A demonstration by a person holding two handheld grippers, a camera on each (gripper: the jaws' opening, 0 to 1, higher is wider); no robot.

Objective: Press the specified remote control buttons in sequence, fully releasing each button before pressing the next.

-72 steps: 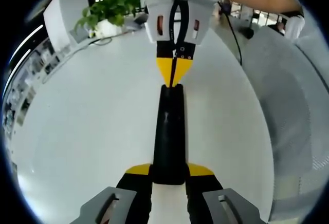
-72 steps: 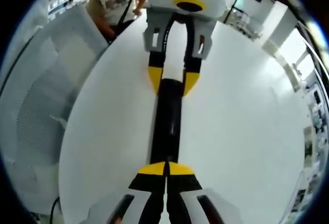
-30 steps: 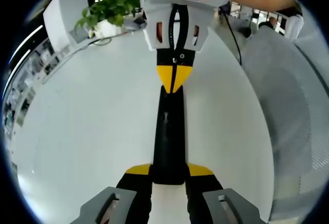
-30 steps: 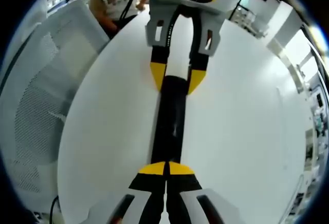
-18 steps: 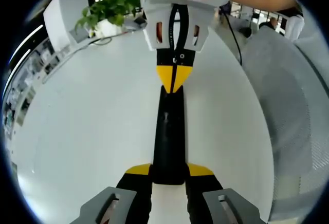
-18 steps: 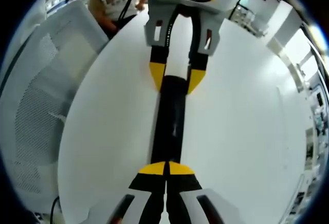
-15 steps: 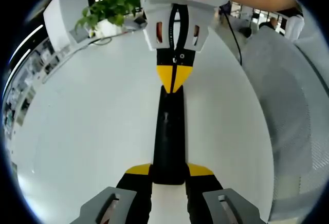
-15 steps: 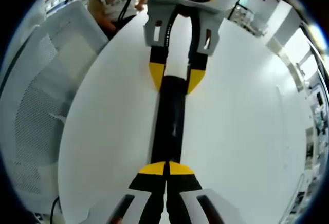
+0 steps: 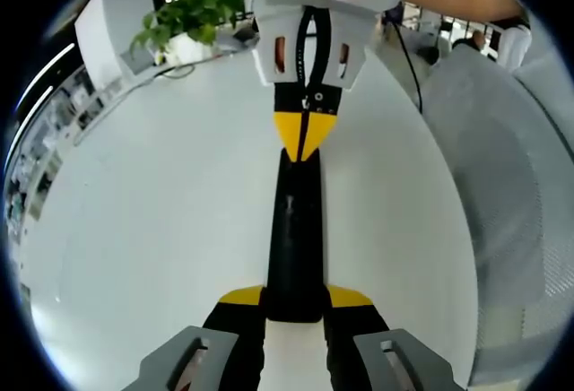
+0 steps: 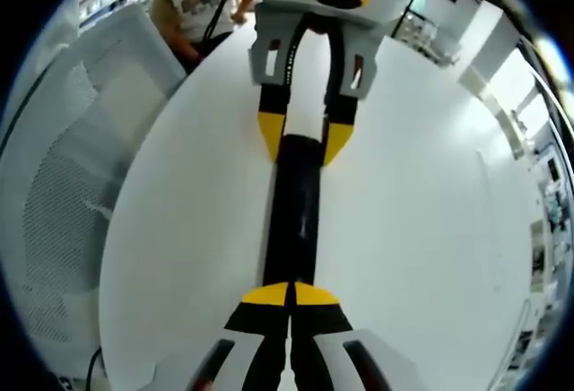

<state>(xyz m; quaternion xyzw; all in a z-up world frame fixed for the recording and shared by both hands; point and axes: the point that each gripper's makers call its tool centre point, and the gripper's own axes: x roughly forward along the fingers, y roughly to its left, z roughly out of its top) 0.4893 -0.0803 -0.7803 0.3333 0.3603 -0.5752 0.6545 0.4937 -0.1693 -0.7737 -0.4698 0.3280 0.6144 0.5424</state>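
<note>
White round surface (image 9: 152,221) is spreading across both views, glossy and bare around the work. Room behind it: a white pillar and a shelf wall off to one side in the left gripper view, bright windows along the far edge in the right gripper view. One grey mesh chair back (image 10: 67,185) is standing against the surface's edge; it is showing in the left gripper view as well (image 9: 516,185). One seated person (image 10: 193,1) is sitting beyond the far edge. One leafy potted plant (image 9: 188,19) is sitting at the far side of the surface, a cable lying just beside it.

One remote control (image 9: 296,230), long, slim, black, is lying flat on the surface, stretched between the two grippers. Its top face is reading dark; buttons too small to tell apart. Same remote is running up the middle of the right gripper view (image 10: 294,212).

Two grippers, white bodies, yellow-tipped black fingers. Left gripper (image 9: 296,299) is clenching the near end of the remote, one finger on each long side; in the right gripper view it (image 10: 303,144) is gripping the far end likewise. Right gripper (image 10: 291,294) is holding its fingers pressed together, tips touching over its end of the remote; in the left gripper view it (image 9: 303,138) is pointing down at the remote's far end, tips together, resting on or just above the top face, cannot tell which.
</note>
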